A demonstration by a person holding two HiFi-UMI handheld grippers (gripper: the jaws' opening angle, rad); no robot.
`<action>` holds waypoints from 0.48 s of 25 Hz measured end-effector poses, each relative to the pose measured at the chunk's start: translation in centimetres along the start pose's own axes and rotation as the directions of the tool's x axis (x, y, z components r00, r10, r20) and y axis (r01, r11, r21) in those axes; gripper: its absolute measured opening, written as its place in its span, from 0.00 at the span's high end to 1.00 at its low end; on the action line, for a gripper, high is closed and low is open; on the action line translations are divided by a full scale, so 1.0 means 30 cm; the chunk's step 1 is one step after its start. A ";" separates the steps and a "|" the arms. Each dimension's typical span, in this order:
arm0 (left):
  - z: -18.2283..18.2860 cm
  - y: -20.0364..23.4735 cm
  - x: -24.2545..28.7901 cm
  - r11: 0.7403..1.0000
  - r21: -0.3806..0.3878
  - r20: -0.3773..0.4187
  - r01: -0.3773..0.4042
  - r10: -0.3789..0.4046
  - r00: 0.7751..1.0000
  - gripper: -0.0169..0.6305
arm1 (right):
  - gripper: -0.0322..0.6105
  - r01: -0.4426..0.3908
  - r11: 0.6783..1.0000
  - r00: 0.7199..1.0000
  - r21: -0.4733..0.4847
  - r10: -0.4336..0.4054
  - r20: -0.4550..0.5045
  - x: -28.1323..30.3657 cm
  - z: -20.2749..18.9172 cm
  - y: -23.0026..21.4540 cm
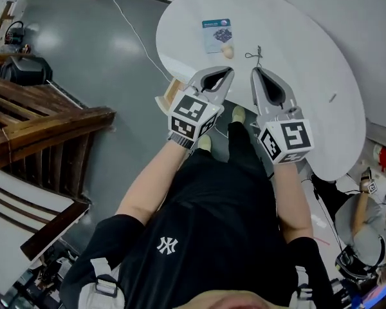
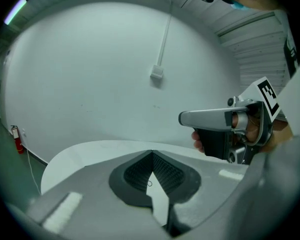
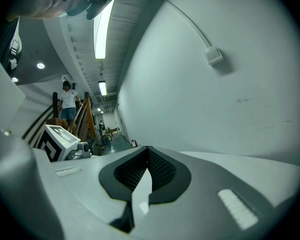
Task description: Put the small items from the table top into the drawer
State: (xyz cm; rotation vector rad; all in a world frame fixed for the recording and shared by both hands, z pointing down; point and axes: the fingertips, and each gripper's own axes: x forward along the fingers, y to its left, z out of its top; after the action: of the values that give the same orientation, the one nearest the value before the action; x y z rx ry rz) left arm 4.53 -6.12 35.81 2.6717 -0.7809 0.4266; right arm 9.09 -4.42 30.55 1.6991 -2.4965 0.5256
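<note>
1. The round white table has a wide bare top. Both grippers are side by side at its near rim.
2. The left gripper and right gripper are clenched tip to tip and hold nothing.
3. A blue-printed card lies mid-table with a small pale rounded piece at its near corner. A thin dark wiry item lies just beyond the right gripper.

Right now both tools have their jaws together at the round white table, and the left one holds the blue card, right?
Not quite: the left gripper holds nothing. The head view shows the blue card lying on the table ahead of it. Both pairs of jaws are together.
</note>
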 end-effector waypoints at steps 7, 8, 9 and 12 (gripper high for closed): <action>-0.064 0.078 0.155 0.998 0.013 -0.050 -0.062 0.062 0.997 0.96 | 0.91 -0.083 0.996 0.995 0.018 0.084 -0.057 0.128 -0.066 -0.134; -0.078 0.090 0.172 0.997 0.021 -0.059 -0.069 0.070 0.996 0.96 | 0.91 -0.092 0.996 0.994 0.020 0.093 -0.063 0.141 -0.078 -0.146; -0.092 0.105 0.186 0.997 0.031 -0.067 -0.076 0.078 0.995 0.94 | 0.91 -0.102 0.995 0.992 0.022 0.103 -0.069 0.154 -0.091 -0.155; -0.132 0.151 0.220 0.993 0.068 -0.097 -0.094 0.100 0.990 0.89 | 0.91 -0.121 0.992 0.988 0.035 0.124 -0.093 0.196 -0.121 -0.173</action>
State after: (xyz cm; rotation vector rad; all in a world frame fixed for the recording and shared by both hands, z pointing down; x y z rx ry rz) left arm 6.54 -11.27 42.83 2.6542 -0.8831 0.6148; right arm 11.12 -10.19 36.69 1.4983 -2.5490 0.6399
